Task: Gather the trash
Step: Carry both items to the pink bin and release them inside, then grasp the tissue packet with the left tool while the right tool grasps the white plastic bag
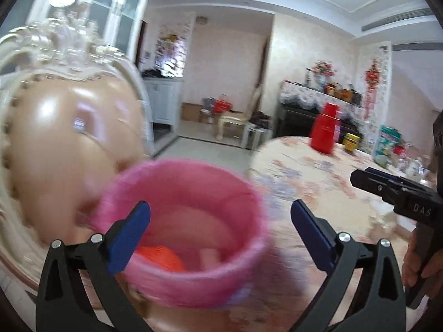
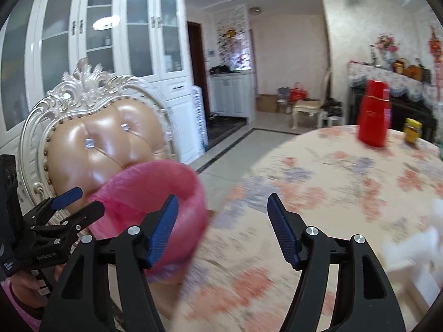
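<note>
Left wrist view shows us the pink bag-lined bin [image 1: 182,221] just ahead of our left hand-held gripper [image 1: 221,229], whose jaws gape wide and empty, the near rim between them untouched. We judge the liner thin, soft and light; its folded rim is the place to pinch. Right hand-held gripper [image 2: 221,229] also stands open, empty, over the floral desk [image 2: 332,179], bin to its left.

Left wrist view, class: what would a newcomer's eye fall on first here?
Probably the pink plastic-lined waste bin, close up at the edge of the floral-clothed round table, with something orange inside. Behind it stands an ornate cream chair with a glossy tan back; a red flask sits far across the table.
</note>
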A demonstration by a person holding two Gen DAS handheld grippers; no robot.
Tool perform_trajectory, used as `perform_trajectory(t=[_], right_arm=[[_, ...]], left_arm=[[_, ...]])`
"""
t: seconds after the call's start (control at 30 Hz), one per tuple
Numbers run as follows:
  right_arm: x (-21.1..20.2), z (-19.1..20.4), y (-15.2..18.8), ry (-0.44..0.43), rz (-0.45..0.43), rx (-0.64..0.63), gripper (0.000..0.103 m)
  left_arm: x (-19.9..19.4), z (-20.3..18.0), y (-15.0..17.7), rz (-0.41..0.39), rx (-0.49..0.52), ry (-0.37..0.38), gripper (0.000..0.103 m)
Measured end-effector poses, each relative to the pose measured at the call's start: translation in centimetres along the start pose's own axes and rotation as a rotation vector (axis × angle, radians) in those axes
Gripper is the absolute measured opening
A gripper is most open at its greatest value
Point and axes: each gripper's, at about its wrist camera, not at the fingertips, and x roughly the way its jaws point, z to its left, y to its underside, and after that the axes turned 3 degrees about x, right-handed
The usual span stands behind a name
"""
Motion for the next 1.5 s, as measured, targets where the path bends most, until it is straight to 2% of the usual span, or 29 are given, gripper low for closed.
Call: perform_trajectory(t=[0.1,0.4,0.57,0.67,0.9,1.07,1.33,1.5], right_arm=[[-2.9,-2.3,1.5,0.071,-0.014,0.012,0.074],[-10.9,-9.8,6.3,0.291,-0.016,0.091,0.077],[-14.5,-13.6,8.8,0.385,-0.008,0.164,0.077],[-16.3,-16.1,10.0,0.435,-0.001,0.213,0.077],[-19.5,-22.5,12.1,0.573,0.004,0.338,0.077],[-19.4,-26.9,12.7,0.646,0.067,0.444,0.077],[-17.4,-29.7,13.0,0.678,0.126,0.481,0.077],[-17.2,-30.5,13.5,0.649,0.144,0.535,0.077]], left_arm=[[0.8,-3.3,0.4,0.030,-0.002,0.081,0.098],[2.7,-14.9,2.3,0.107,0.178,0.228,0.098],[3.8,-20.0,3.7,0.170,0.190,0.332,0.098],[4.1,-22.6,4.5,0.190,0.221,0.365,0.098],[4.5,-26.4,5.2,0.203,0.287,0.380,0.098],[6.6,-27.8,4.7,0.227,0.313,0.353,0.098],[12.1,-28.8,3.9,0.332,0.281,0.359,0.098],[14.4,-29.3,3.7,0.397,0.276,0.384,0.098]])
